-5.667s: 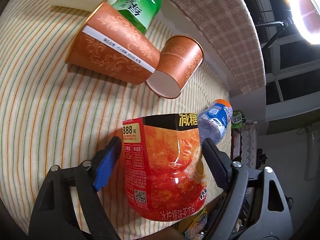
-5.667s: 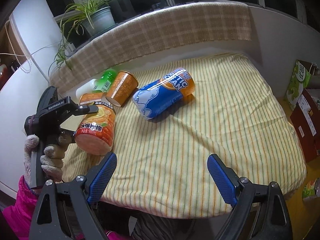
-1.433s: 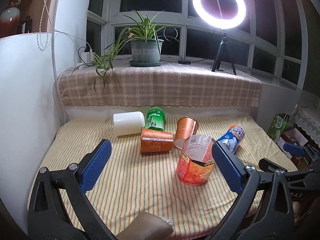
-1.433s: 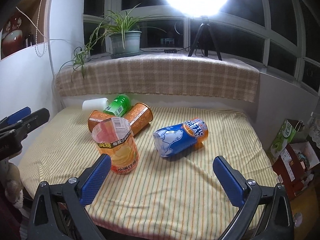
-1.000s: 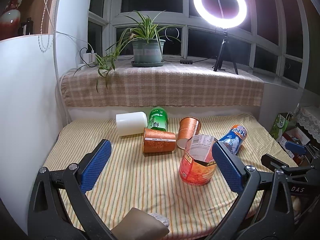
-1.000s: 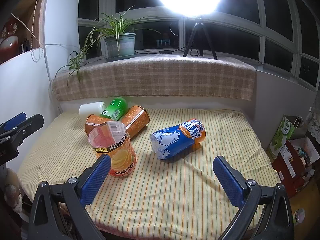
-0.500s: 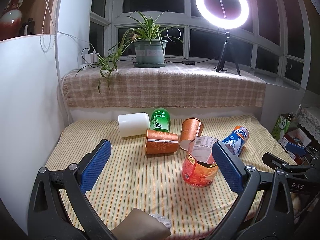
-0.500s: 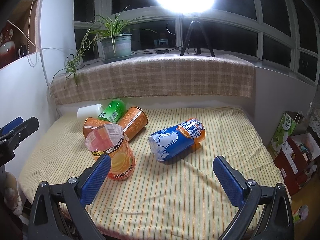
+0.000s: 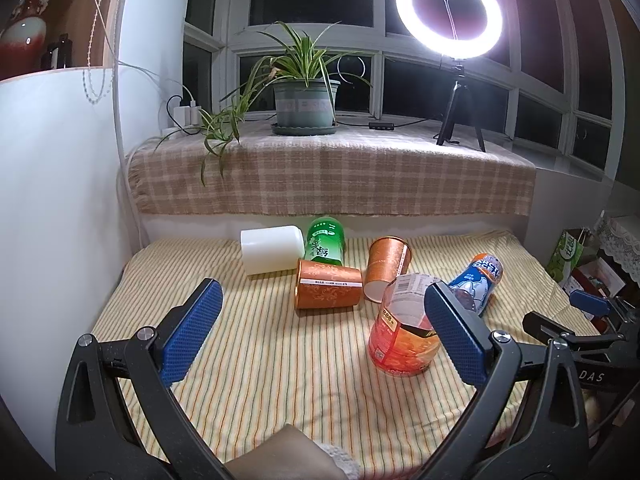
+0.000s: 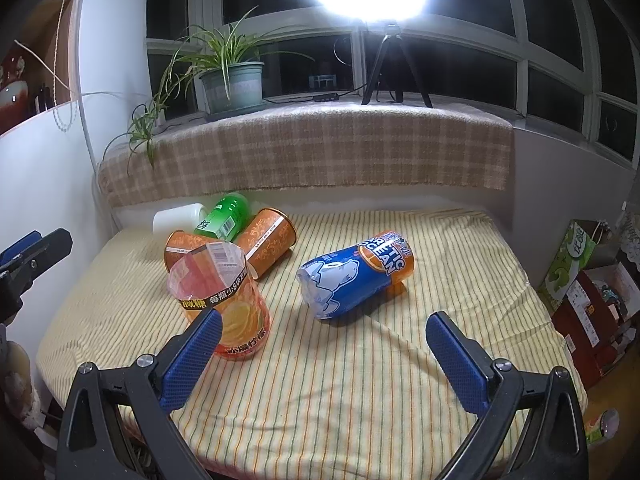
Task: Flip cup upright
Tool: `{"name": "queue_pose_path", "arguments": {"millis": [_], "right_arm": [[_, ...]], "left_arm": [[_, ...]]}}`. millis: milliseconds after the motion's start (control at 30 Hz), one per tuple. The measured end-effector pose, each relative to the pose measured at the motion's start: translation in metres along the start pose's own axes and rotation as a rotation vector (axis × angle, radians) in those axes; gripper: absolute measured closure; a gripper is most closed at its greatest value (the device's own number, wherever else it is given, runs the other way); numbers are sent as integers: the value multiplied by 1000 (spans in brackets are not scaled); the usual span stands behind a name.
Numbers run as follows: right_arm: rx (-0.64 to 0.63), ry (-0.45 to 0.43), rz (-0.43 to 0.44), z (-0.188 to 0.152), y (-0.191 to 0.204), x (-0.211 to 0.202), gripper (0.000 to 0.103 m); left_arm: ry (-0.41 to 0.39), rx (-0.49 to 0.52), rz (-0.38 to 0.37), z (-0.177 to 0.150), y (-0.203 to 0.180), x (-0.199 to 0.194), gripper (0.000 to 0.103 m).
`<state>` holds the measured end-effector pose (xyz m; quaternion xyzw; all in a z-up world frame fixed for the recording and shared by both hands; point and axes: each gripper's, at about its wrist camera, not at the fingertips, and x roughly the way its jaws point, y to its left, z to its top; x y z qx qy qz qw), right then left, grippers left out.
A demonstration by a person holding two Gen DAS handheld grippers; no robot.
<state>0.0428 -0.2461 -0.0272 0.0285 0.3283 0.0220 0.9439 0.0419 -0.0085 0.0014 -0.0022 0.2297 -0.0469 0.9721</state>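
Observation:
The orange-red plastic cup (image 9: 402, 334) stands upright on the striped cloth, open end up; it also shows in the right wrist view (image 10: 224, 304). My left gripper (image 9: 324, 330) is open and empty, held back from the cups. My right gripper (image 10: 324, 352) is open and empty above the near part of the cloth. Two orange paper cups (image 9: 328, 290) (image 9: 386, 268) lie on their sides behind the upright cup. A blue cup (image 10: 356, 276) lies on its side to the right.
A green cup (image 9: 325, 240) and a white cup (image 9: 272, 249) lie on their sides at the back. The striped cloth table (image 10: 360, 380) ends at a wall on the left. Boxes (image 10: 588, 304) stand on the floor at the right. A plaid sill (image 9: 332, 176) holds a plant and ring light.
The left gripper, which held the orange-red cup on its side, has let it go upright and drawn back. Both grippers have pulled away and shifted slightly.

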Motion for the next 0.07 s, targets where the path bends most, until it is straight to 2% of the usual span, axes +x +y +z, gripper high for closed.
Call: {"name": "queue_pose_path", "arguments": {"millis": [67], "right_arm": [[-1,4,1,-1,0,2,0]], "left_arm": [[-4,0,6,0,1,0,1]]}}
